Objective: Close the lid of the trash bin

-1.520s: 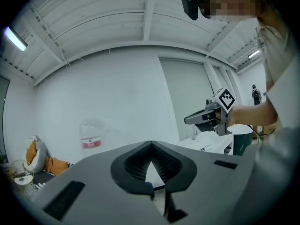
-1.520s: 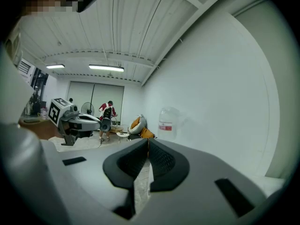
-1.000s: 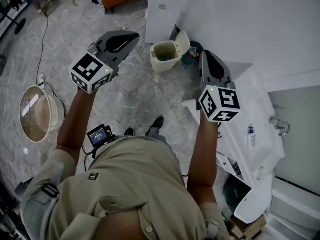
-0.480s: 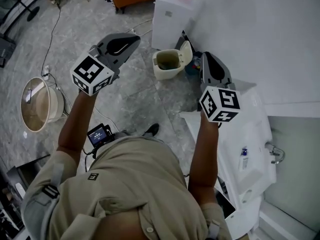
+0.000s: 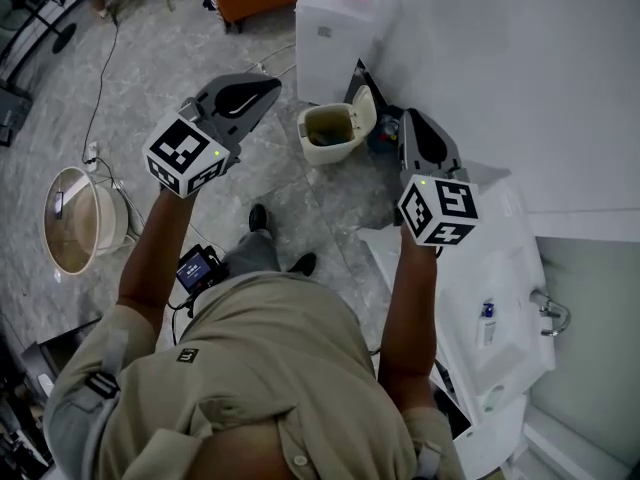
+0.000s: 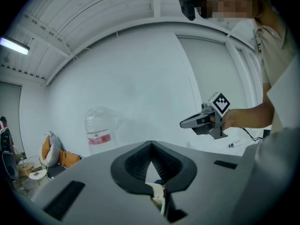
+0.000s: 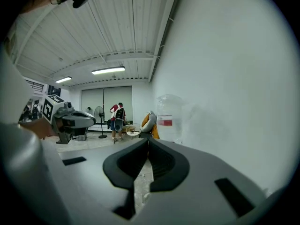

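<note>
Trash bin (image 5: 326,136), floor-standing, lid (image 5: 366,109) standing open: lying ahead between both tools. Right tool (image 5: 409,118) hovering nearer the lid, left tool (image 5: 272,85) farther. Both clenched, gripping nothing.

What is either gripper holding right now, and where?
Nothing. The left gripper and right gripper are both shut and empty, clear of the trash bin.

The left tongs (image 5: 268,87) are held out on the left arm (image 5: 158,243) and the right tongs (image 5: 411,118) on the right arm (image 5: 405,303), well apart, each with its jaws pressed together at the tips.
</note>
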A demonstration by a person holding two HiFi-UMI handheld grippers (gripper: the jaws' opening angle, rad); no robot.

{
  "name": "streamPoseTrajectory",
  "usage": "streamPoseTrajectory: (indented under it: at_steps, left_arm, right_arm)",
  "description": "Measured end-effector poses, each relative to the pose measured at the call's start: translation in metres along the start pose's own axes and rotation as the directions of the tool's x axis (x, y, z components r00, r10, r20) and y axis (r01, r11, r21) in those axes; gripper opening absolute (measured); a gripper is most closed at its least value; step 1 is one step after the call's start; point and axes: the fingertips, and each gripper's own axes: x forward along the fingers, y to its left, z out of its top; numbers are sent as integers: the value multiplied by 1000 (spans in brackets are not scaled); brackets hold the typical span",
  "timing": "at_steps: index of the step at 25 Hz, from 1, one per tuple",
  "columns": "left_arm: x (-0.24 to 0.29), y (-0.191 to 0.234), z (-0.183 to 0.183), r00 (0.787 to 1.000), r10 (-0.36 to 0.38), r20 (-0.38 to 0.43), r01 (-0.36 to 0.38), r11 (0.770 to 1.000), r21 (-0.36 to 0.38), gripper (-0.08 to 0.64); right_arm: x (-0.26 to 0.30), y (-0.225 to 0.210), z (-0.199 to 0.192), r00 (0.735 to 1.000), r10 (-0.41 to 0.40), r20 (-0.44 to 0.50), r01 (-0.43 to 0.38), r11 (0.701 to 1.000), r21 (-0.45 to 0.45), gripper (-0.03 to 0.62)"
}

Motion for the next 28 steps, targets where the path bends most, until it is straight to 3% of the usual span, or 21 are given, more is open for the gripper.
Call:
streamPoseTrajectory:
  at_steps: [8, 16, 28]
  left_arm:
    - [64, 29, -4, 991, -128, 44, 129, 992, -2, 15]
    - [125, 79, -5, 965, -252, 72, 252, 968, 4, 15]
    - [156, 159, -19, 933, -346, 96, 347, 938, 9, 15]
  right_arm:
    - [17, -36, -7, 991, -130, -31, 131, 991, 8, 25]
    - [60, -64, 2, 967, -250, -47, 251, 968, 17, 25]
    - [129, -65, 9, 935, -349, -72, 351, 936, 22, 25]
